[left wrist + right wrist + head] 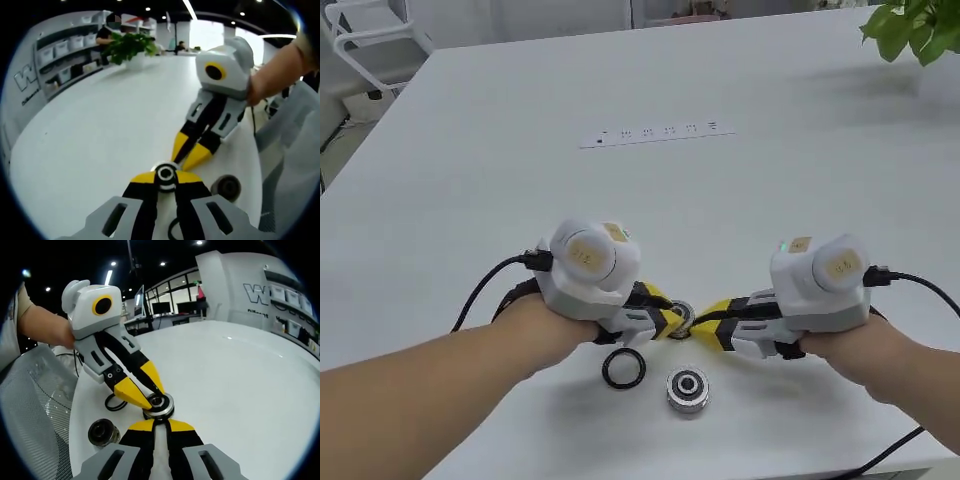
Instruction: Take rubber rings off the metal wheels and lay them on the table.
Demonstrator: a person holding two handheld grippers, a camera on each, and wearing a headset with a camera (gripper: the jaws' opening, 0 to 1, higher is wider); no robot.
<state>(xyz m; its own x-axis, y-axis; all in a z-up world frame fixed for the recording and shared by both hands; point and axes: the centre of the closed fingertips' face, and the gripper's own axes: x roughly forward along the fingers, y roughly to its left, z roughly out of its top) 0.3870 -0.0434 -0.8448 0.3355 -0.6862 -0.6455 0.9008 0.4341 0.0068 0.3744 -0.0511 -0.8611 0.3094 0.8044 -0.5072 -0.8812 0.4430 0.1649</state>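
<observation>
Beneath both tools, a wide white table (470,180). Far off past the right gripper's body, at the table's distant corner, a leafy potted plant (912,30). Well ahead of both tools, a socket strip (655,132) set flush in the tabletop.

Behind each tool, a bare hand wrapped around the white body: left hand (545,330), right hand (850,345). From each body, a black cable trailing back toward the table's near edge.

Left gripper (166,179): clamped on a metal wheel (682,317), one yellow tip on each side of it, hub face turned toward that tool's own camera. Pointed tip to tip at the other tool.

Right gripper (159,426): jaws drawn nearly together, only a thin slit between them, tips touching the near rim of the same wheel. Cannot tell whether the rim is pinched between them. In the right gripper view, a dark band around that wheel's rim. Cannot tell whether the wheel rests on the tabletop or hangs just above it.

Just nearer the person than the meeting tips, a second metal wheel (688,390) lying flat on the table, touched by neither tool.

Close under the left gripper's fingers, beside the second metal wheel but apart from it, a loose black rubber ring (623,368) lying flat on the tabletop.
</observation>
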